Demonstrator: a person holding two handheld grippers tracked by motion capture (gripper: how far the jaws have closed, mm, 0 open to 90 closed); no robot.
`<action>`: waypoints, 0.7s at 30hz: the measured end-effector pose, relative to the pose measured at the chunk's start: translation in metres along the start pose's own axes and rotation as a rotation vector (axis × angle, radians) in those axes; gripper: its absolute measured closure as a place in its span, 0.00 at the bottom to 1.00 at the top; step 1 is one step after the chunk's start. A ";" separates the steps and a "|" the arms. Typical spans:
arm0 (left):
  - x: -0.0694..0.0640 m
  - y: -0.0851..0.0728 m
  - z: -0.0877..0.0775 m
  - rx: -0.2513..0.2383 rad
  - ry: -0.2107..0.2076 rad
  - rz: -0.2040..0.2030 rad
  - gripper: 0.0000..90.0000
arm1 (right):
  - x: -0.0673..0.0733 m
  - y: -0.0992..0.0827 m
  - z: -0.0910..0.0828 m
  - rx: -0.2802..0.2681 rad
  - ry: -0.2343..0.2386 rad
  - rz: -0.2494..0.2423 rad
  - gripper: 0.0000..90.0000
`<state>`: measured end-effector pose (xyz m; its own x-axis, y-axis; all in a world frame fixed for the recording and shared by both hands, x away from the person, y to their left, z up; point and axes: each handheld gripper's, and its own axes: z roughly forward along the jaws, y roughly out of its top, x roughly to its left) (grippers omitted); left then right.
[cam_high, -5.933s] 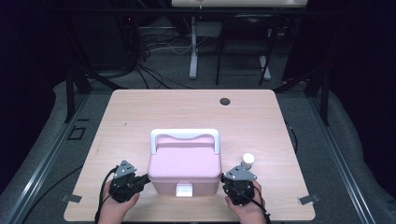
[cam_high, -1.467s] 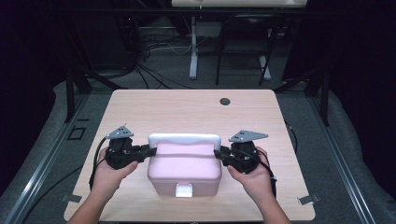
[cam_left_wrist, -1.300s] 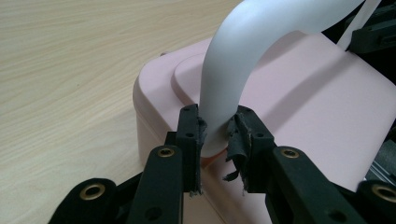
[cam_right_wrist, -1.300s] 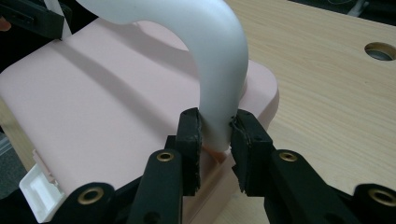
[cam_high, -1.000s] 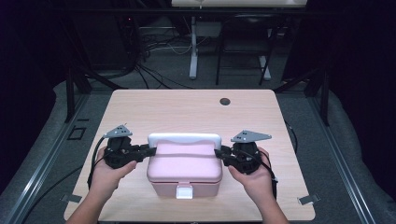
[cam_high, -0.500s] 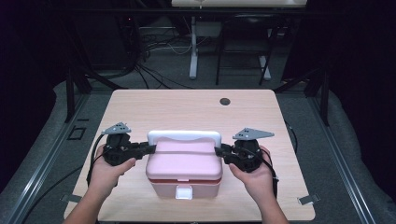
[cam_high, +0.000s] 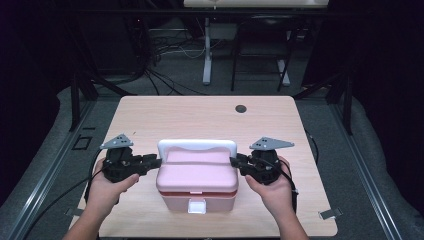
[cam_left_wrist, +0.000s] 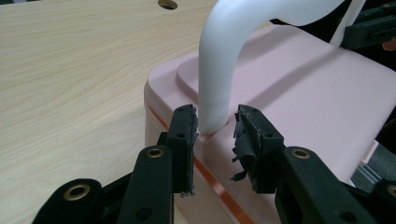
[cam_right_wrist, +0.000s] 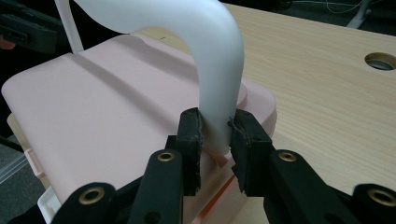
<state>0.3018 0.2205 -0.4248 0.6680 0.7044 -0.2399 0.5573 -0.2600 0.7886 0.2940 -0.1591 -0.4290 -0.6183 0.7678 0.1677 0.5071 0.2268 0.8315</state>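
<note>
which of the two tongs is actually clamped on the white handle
The right tongs: both pads press the white handle at its base. The left tongs have just been opening, with a gap showing beside the handle's other leg.

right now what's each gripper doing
left gripper: open, fingers just spread off the white handle.
right gripper: shut on the handle's other end.

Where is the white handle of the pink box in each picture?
High view: the white handle stands along the far edge of the pink box, mid-table.
Left gripper view: the handle's leg rises between the left gripper jaws, which have just been opening.
Right gripper view: the other leg is clamped in the right gripper.
Shared landmark: the table hole.
</note>
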 end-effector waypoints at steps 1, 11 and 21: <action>0.000 -0.002 -0.002 0.000 -0.001 0.003 0.75 | 0.000 0.000 0.000 0.000 -0.001 0.000 0.82; -0.005 -0.025 -0.015 0.020 -0.003 0.020 0.75 | 0.001 0.000 0.000 -0.005 -0.005 0.000 0.82; -0.004 -0.045 -0.017 0.034 0.004 0.004 0.75 | 0.001 0.001 -0.001 -0.006 -0.005 -0.004 0.82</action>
<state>0.2653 0.2409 -0.4497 0.6681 0.7061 -0.2345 0.5714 -0.2852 0.7695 0.2936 -0.1590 -0.4273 -0.6174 0.7699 0.1616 0.5012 0.2266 0.8351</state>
